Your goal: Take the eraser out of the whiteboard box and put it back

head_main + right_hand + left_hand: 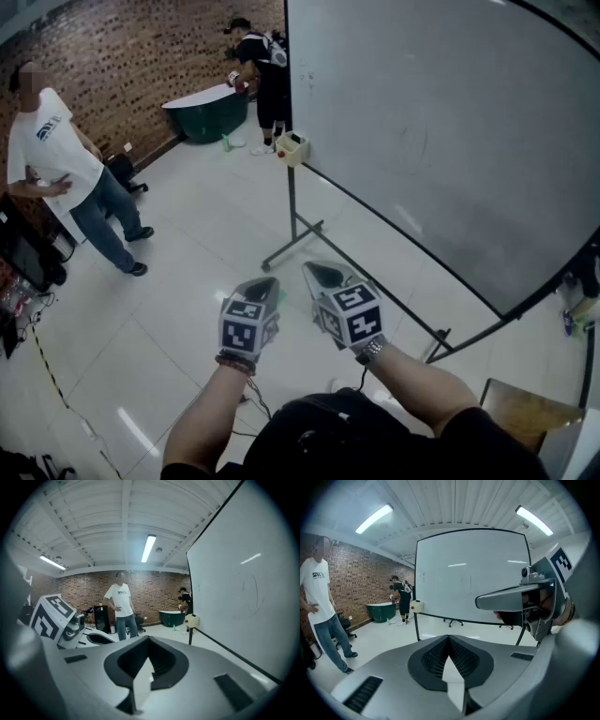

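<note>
My left gripper [264,283], right gripper [325,273] both closed tight, nothing in either (side by side over floor). Whiteboard box [292,148] well apart, at whiteboard [441,131] corner.

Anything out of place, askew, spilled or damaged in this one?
Nothing stands out. The whiteboard stands upright on its frame, the box sits at its far lower corner, no spill shows on the floor. The left tool and right tool are shut and empty.
</note>
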